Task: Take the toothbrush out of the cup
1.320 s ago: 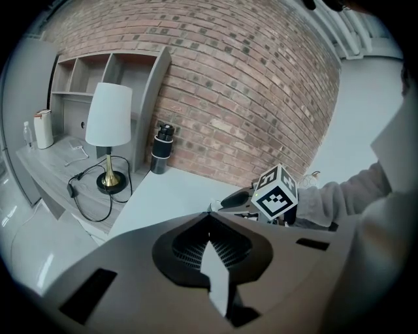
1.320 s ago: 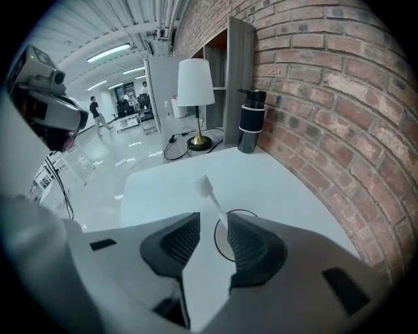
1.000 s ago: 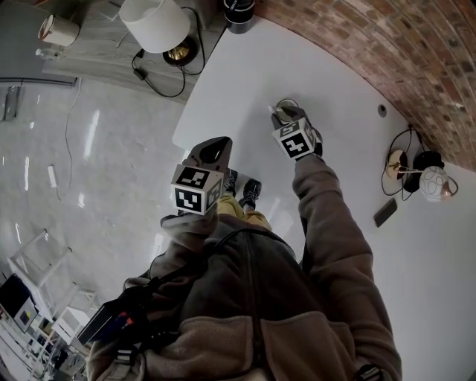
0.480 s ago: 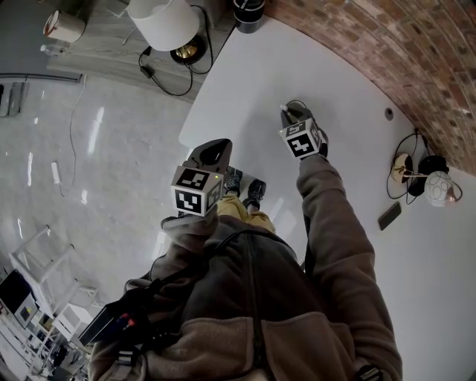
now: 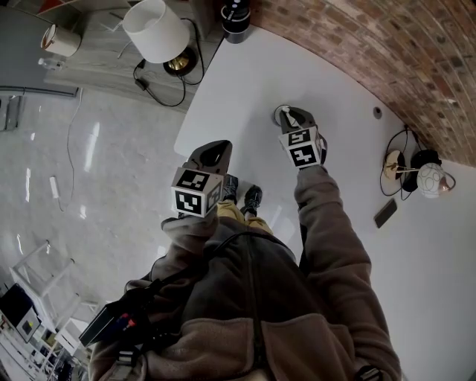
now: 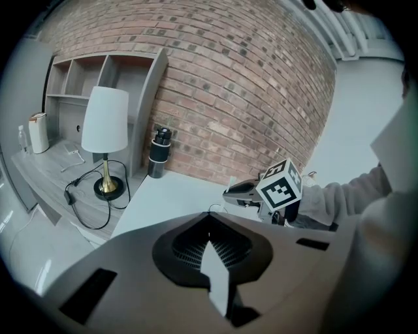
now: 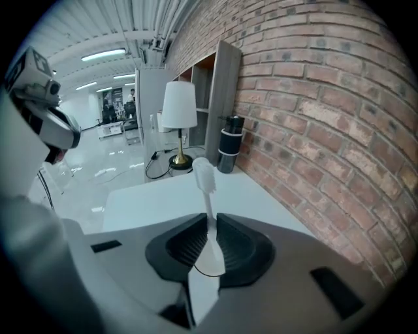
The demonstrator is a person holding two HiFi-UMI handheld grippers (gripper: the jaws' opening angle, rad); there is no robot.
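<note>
The right gripper (image 7: 208, 222), its jaws having just closed, clamps the white toothbrush (image 7: 204, 177) by its handle at frame centre, the brush head rising beyond the jaw tips.

The cup (image 5: 278, 114) stands on the table (image 5: 238, 82), out from the brick wall (image 5: 372, 45). Behind the cup, at the table's far corner, stands a flask (image 5: 238, 13); left of the cup, beyond the table's edge, a lamp (image 5: 155, 30) stands on a lower shelf (image 5: 97, 59). Well right of the cup, a phone (image 5: 385, 213) and a round lamp (image 5: 431, 181) sit on the table.
</note>
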